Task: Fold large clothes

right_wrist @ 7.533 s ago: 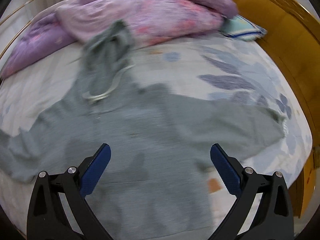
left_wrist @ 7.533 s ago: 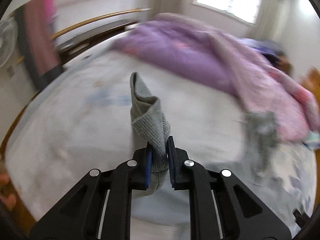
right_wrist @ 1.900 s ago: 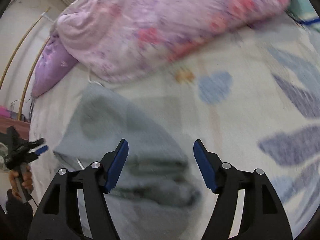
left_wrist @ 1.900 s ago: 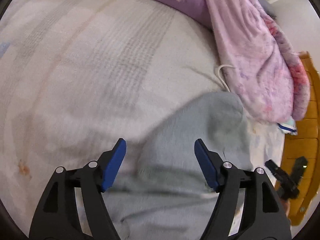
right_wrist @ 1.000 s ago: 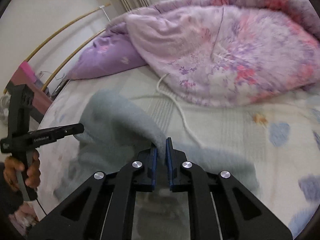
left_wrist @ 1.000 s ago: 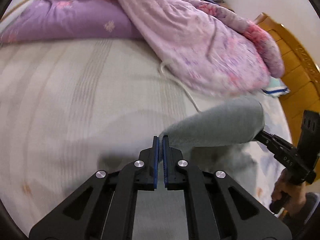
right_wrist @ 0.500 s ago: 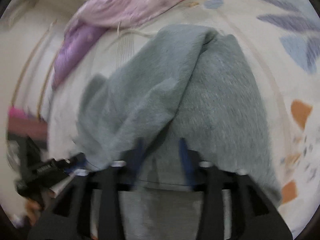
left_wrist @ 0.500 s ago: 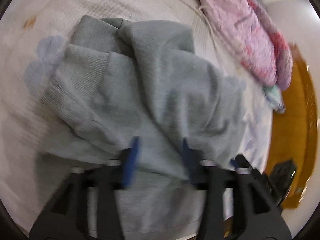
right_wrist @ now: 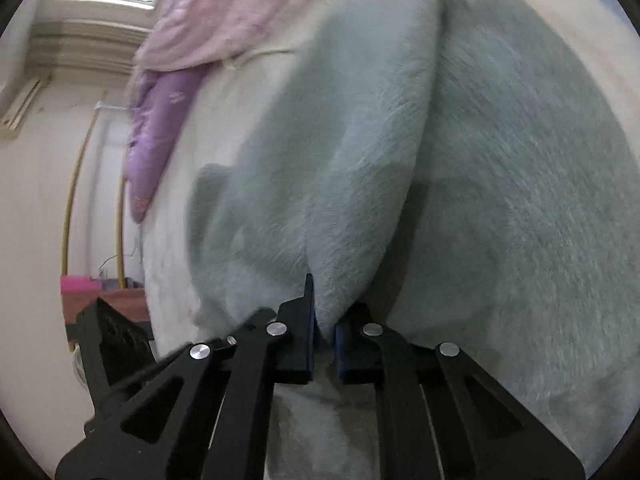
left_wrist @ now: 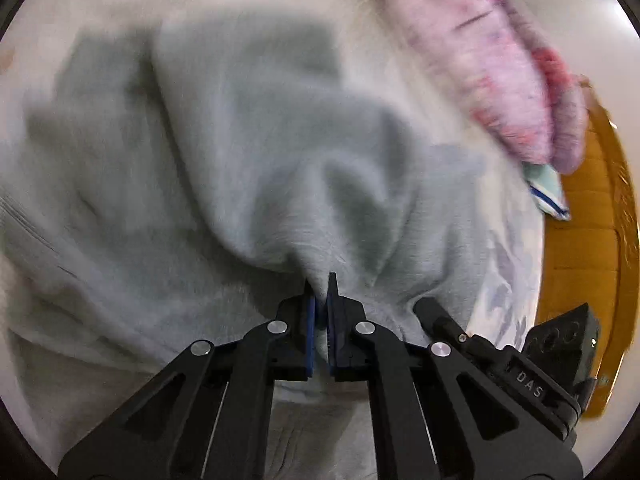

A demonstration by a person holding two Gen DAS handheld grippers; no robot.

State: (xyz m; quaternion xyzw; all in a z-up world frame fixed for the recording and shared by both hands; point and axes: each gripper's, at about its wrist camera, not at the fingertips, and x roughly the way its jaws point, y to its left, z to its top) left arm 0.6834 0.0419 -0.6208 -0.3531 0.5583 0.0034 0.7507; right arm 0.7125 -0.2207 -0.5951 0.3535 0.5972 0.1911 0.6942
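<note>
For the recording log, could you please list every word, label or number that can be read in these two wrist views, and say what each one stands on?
"DAS": pale letters on the black body of the right gripper, seen at the lower right of the left wrist view.
Nothing else can be read: the grey fleece sweatshirt, the pink and purple fluffy quilt and the left gripper show no lettering.

The big sweater (left_wrist: 248,152) is soft grey all over, with no pattern. The bed sheet (left_wrist: 506,264) under it is creamy white with pale blue-purple leaf shapes. Next to the sweater lies a fluffy pink blanket (left_wrist: 508,64) with red and purple spots. A plain purple pillow (right_wrist: 154,120) sits past the blanket. The bed frame (left_wrist: 580,248) is golden brown wood. Both grippers (left_wrist: 321,292) (right_wrist: 324,320) are black with blue pads (left_wrist: 311,332).
</note>
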